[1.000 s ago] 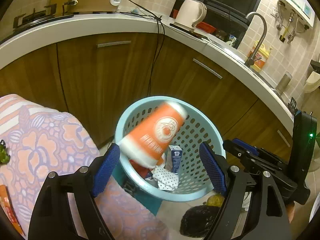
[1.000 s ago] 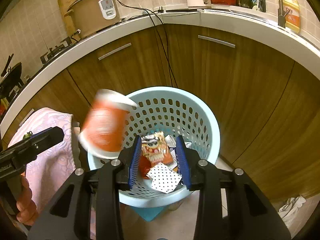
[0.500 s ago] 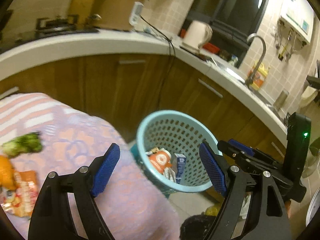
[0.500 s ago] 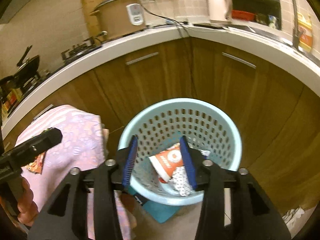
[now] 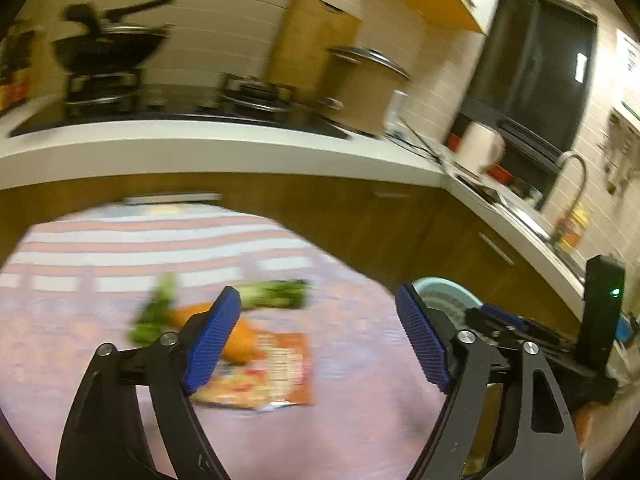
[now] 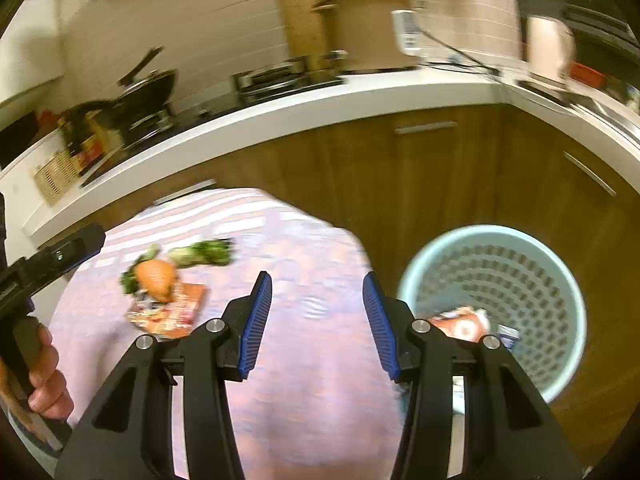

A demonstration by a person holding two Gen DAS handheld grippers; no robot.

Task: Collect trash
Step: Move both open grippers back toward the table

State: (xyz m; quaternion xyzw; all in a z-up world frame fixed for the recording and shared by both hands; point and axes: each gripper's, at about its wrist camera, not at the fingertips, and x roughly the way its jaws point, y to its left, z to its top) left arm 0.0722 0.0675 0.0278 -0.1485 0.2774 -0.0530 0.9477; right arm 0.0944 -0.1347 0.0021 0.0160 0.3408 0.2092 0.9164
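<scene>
**Right wrist view: trash left on the cloth, both tools empty**

Right wrist view gives us the widest read. The cloth-covered table [image 6: 304,360] is soft and patterned, and we judge that a low pass could snag or drag the cloth and shift everything on it. The basket [image 6: 560,280] stands just beside the table edge with a cup [image 6: 460,326] and small carton inside; a careless swing could knock it.

Our left gripper [image 5: 320,340] stands wide apart with nothing between the pads, having just narrowed slightly. Our right gripper [image 6: 316,320] is partly apart, also empty, having just been opening.

The wrapper [image 6: 176,312] lies flat under the orange lump [image 6: 156,280] and beside the greens [image 6: 200,254]. We judge that pinching the wrapper could tip these off. Blur may spoil our aim.
</scene>
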